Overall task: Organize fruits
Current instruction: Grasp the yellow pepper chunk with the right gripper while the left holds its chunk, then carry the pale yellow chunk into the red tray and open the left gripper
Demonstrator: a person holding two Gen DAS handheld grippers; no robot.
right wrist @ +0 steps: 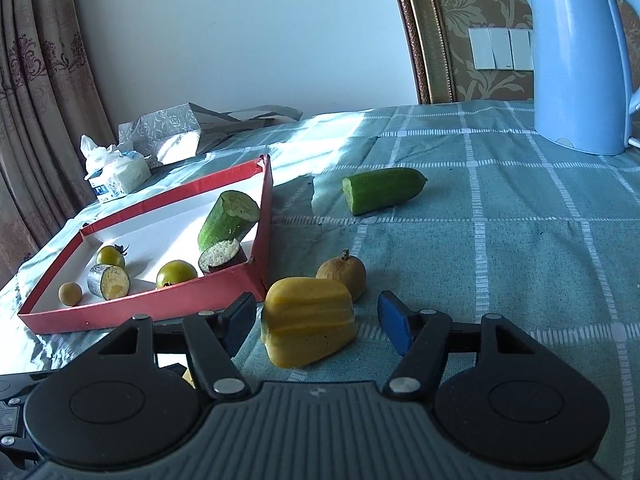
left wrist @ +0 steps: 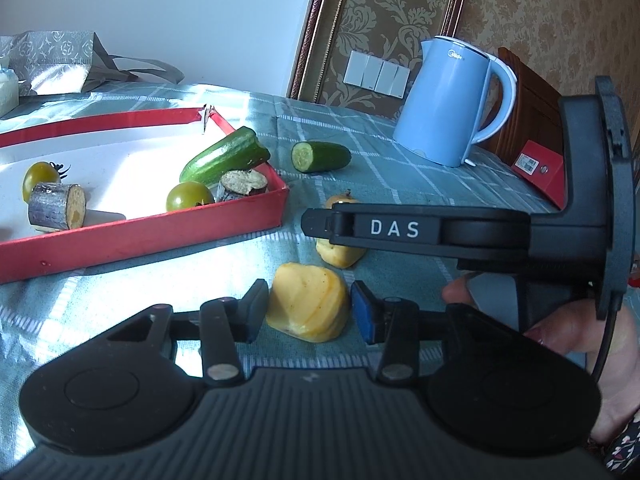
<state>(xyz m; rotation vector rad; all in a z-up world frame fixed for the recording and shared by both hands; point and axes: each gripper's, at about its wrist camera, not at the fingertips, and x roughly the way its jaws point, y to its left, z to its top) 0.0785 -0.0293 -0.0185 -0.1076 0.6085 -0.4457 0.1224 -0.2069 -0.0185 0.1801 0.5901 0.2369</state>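
Note:
A red tray [left wrist: 140, 236] [right wrist: 140, 312] holds two green tomatoes [left wrist: 188, 196], a cucumber half [left wrist: 224, 158] [right wrist: 228, 220], two cut dark-skinned pieces [left wrist: 58, 206] and a small round fruit [right wrist: 70, 293]. A second cucumber half [left wrist: 320, 156] [right wrist: 384, 190] lies on the cloth. My left gripper [left wrist: 308, 314] is open around a yellow fruit chunk [left wrist: 306, 306], apart from it. My right gripper [right wrist: 318, 326] is open around another yellow chunk [right wrist: 308, 326] [left wrist: 340, 254]. A brown round fruit [right wrist: 342, 278] sits just behind it.
A blue kettle [left wrist: 452, 100] [right wrist: 580, 60] stands at the back right. A tissue pack [right wrist: 116, 174] and a silver bag [right wrist: 168, 132] [left wrist: 52, 60] lie behind the tray. A red box [left wrist: 540, 168] sits at the right edge. The right gripper's body [left wrist: 440, 232] crosses the left view.

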